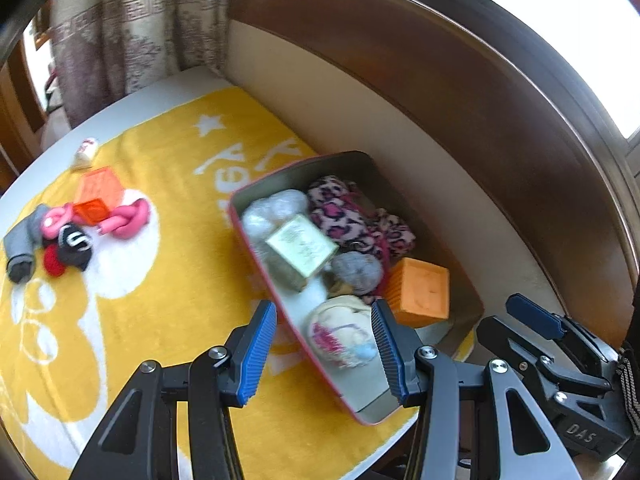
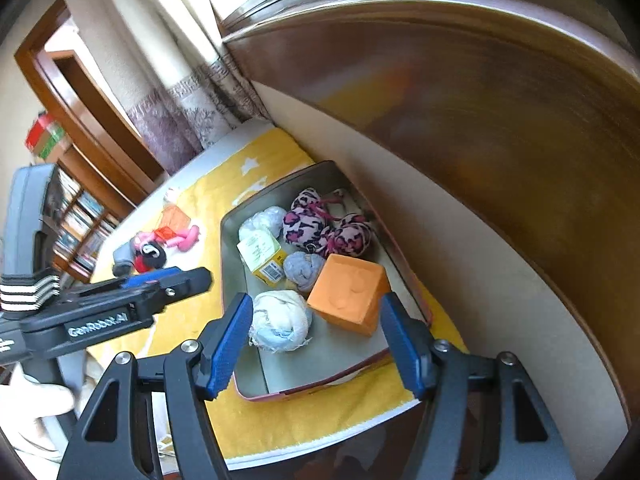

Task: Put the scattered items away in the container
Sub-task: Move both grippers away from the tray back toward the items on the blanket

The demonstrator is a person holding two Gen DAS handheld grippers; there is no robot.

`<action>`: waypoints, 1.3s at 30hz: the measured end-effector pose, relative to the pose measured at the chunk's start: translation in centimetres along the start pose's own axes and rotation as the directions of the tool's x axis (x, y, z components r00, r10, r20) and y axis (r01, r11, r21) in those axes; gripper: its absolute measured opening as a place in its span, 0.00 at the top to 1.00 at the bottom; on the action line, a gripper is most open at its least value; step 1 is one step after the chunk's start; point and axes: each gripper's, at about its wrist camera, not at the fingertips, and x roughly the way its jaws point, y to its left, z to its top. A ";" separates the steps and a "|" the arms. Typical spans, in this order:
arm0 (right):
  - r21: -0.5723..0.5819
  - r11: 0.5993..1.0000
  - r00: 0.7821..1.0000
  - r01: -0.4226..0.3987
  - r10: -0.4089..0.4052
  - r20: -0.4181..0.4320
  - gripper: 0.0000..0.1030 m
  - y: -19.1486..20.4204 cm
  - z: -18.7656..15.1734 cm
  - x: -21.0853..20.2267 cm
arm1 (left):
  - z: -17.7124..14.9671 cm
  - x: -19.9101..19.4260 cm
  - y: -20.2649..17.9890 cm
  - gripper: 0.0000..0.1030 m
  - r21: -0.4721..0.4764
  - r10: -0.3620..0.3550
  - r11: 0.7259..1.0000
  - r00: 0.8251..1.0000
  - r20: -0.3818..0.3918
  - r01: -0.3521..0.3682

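The tin container (image 1: 262,248) (image 2: 230,280), pink outside and grey inside, lies on a yellow mat. It holds an orange cube (image 1: 420,292) (image 2: 348,296), a white sock ball (image 1: 340,334) (image 2: 280,320), a grey ball (image 1: 358,272), a gold box (image 1: 300,250) and leopard-print plush (image 1: 344,216). My left gripper (image 1: 324,354) (image 2: 172,280) hovers open and empty over the tin's near left wall. My right gripper (image 2: 316,344) (image 1: 516,320) stands open above the tin's near end, apart from the cube. Scattered on the mat are a grey sock (image 1: 22,248), a pink twisted piece (image 1: 126,220), a black-and-red item (image 1: 72,248), an orange box (image 1: 98,194) and a small white bottle (image 1: 86,152).
The yellow mat (image 1: 180,300) covers a white tabletop whose near edge runs just under the grippers. A curved wooden panel (image 1: 440,100) rises right behind the tin. Curtains (image 1: 132,40) hang at the back, and a bookshelf (image 2: 80,220) stands beyond the table's left side.
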 end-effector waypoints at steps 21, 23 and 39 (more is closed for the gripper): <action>-0.215 0.977 1.000 -0.005 0.005 0.002 0.32 8.4 -0.1 1.1 | -2.8 -2.8 7.2 0.50 -0.138 0.062 0.989 0.998 0.014 -0.060; -0.225 0.974 1.000 -0.008 0.009 0.001 0.32 8.9 -0.1 1.2 | -3.0 -3.1 7.6 0.50 -0.143 0.065 0.988 0.998 0.017 -0.062; -0.393 0.918 0.999 -0.042 0.036 -0.023 0.32 15.6 -1.5 1.6 | -4.8 -5.4 12.2 0.50 -0.227 0.101 0.970 0.994 0.031 -0.091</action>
